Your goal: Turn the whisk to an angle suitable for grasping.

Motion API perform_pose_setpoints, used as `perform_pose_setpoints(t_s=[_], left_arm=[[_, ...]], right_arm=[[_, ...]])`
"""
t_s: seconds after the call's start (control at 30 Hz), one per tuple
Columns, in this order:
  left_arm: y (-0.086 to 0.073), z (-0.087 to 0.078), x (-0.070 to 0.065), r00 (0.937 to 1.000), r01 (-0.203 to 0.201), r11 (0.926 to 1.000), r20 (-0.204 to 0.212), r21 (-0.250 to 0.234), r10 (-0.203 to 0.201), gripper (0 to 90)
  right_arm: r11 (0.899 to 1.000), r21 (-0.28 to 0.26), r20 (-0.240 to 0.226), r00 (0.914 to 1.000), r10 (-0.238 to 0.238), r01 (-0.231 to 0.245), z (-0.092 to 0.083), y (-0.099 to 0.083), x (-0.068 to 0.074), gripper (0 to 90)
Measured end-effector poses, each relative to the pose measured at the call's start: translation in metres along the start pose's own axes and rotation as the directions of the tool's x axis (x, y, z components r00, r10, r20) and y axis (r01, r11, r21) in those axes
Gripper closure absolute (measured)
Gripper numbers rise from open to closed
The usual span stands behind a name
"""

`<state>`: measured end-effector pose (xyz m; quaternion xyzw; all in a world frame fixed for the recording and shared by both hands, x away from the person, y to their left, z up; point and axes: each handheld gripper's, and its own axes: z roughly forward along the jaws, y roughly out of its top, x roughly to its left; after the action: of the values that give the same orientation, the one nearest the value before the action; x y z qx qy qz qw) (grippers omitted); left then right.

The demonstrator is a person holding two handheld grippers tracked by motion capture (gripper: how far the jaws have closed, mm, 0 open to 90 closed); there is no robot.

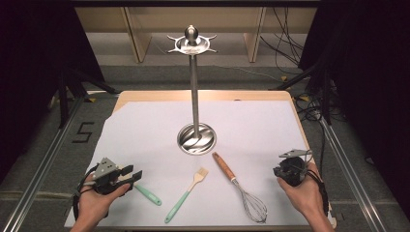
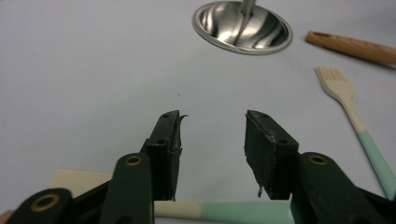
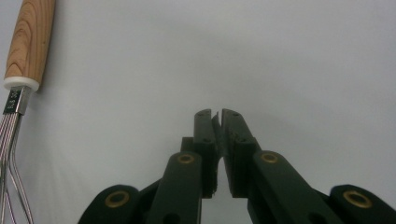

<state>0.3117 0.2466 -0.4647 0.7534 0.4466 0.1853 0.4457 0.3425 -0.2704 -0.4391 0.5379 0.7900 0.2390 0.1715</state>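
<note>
At the near left of the white-covered table [image 1: 145, 130], the left gripper [image 1: 134, 175] hovers with its jaws parted and empty just above the cream-and-mint handled utensil [image 1: 147, 194], while the right gripper [image 1: 290, 166], jaws pressed together on nothing, rests at the near right beside the wooden-handled wire whisk [image 1: 240, 187].
</note>
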Motion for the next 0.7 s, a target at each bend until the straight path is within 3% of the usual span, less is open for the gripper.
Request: perform_pose_setpoints(t_s=[0.07, 0.1, 0.17, 0.23, 0.27, 0.3, 0.33, 0.37, 0.43, 0.47, 0.5, 0.6, 0.63, 0.67, 0.7], left_arm=[[0.003, -0.002, -0.005, 0.9981, -0.039, 0.9985, 0.050, 0.039, 0.037, 64.1], [0.004, -0.004, -0.008, 0.9953, -0.072, 0.9961, 0.068, 0.050, 0.069, 66.6], [0.005, -0.007, -0.012, 0.9862, -0.133, 0.9851, 0.114, 0.110, 0.120, 72.1], [0.006, -0.010, -0.016, 0.9701, -0.193, 0.9676, 0.180, 0.163, 0.163, 80.8], [0.006, -0.011, -0.017, 0.9600, -0.227, 0.9528, 0.211, 0.201, 0.185, 83.5], [0.005, -0.010, -0.018, 0.9509, -0.250, 0.9404, 0.242, 0.231, 0.193, 84.7], [0.004, -0.009, -0.019, 0.9463, -0.253, 0.9368, 0.264, 0.242, 0.187, 85.3], [0.002, -0.007, -0.018, 0.9439, -0.265, 0.9265, 0.268, 0.267, 0.193, 85.7], [-0.001, -0.004, -0.019, 0.9419, -0.283, 0.9134, 0.264, 0.292, 0.207, 85.6], [0.000, -0.003, -0.020, 0.9353, -0.305, 0.9040, 0.273, 0.300, 0.225, 85.7], [0.000, -0.003, -0.023, 0.9346, -0.304, 0.9073, 0.276, 0.290, 0.225, 85.7], [0.005, -0.003, -0.034, 0.9190, -0.328, 0.9062, 0.312, 0.267, 0.241, 85.3], [0.007, -0.002, -0.037, 0.9158, -0.338, 0.9036, 0.314, 0.264, 0.251, 85.2], [0.007, -0.001, -0.038, 0.9089, -0.355, 0.8957, 0.324, 0.268, 0.263, 85.2], [0.007, 0.001, -0.039, 0.9107, -0.347, 0.8993, 0.325, 0.266, 0.256, 84.9]], right_arm=[[0.999, 0.002, 0.007, 0.9995, -0.032, 0.032, 0.000, 0.001, -0.001, 85.2], [1.000, 0.014, 0.007, 0.9997, -0.023, 0.022, -0.001, 0.002, 0.000, 85.2], [0.999, 0.017, 0.003, 0.9992, -0.040, 0.040, -0.002, 0.002, -0.001, 85.5], [0.999, 0.014, 0.002, 0.9989, -0.047, 0.047, -0.002, 0.003, 0.000, 85.5], [0.997, 0.014, -0.011, 0.9971, -0.075, 0.075, -0.003, 0.003, -0.002, 85.4], [0.997, 0.025, -0.005, 0.9975, -0.070, 0.070, -0.004, 0.003, 0.000, 85.4], [0.997, 0.033, -0.003, 0.9976, -0.069, 0.069, -0.004, 0.003, 0.001, 85.4], [0.996, 0.031, -0.005, 0.9961, -0.088, 0.088, -0.004, 0.003, -0.001, 85.4], [0.994, 0.028, -0.004, 0.9946, -0.104, 0.104, -0.004, 0.003, -0.002, 85.3], [0.996, 0.023, -0.009, 0.9958, -0.091, 0.091, -0.005, 0.003, -0.002, 85.3], [0.997, 0.027, -0.005, 0.9971, -0.076, 0.076, -0.007, 0.003, -0.001, 85.4], [0.997, 0.023, -0.019, 0.9967, -0.079, 0.080, -0.009, 0.004, 0.000, 85.3], [0.997, 0.019, -0.035, 0.9966, -0.075, 0.076, -0.009, 0.005, 0.001, 85.0], [0.997, 0.017, -0.050, 0.9958, -0.076, 0.077, -0.011, 0.007, 0.004, 84.8], [0.996, 0.011, -0.064, 0.9941, -0.088, 0.089, -0.010, 0.010, 0.008, 84.6]])
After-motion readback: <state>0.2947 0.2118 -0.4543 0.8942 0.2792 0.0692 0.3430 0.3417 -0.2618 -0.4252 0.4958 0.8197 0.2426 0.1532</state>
